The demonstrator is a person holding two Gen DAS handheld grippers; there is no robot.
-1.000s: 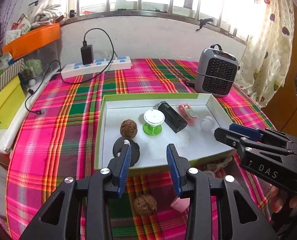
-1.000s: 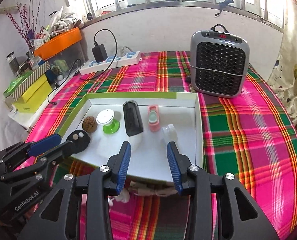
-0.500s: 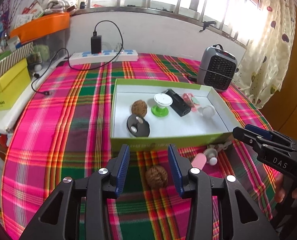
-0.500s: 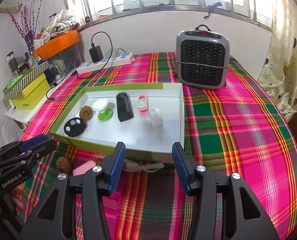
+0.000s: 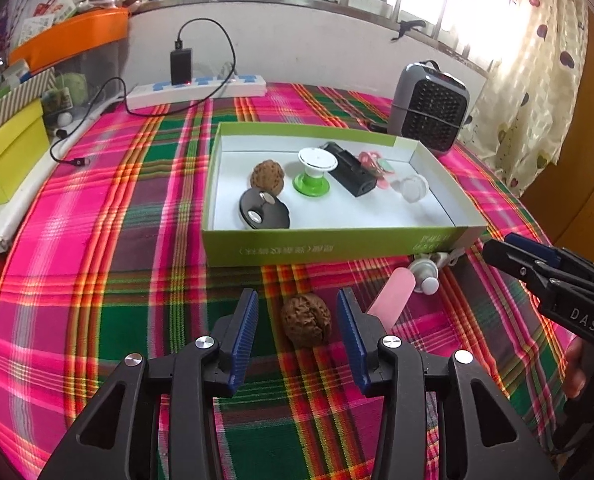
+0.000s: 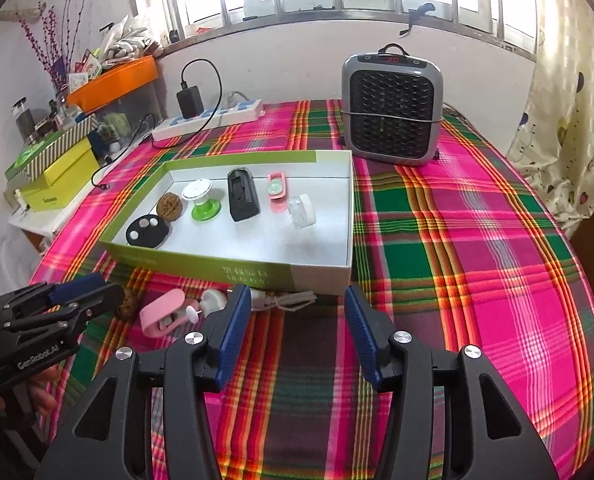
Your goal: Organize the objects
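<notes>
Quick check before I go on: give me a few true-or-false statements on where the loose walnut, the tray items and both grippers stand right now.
1. A walnut lies on the cloth between the left gripper pads, untouched. True; the jaws are opening.
2. The green tray holds no walnut. False: a second walnut sits inside.
3. The right gripper grips the white cable. False: it is open and empty.
4. A pink case lies outside the tray. True.
</notes>
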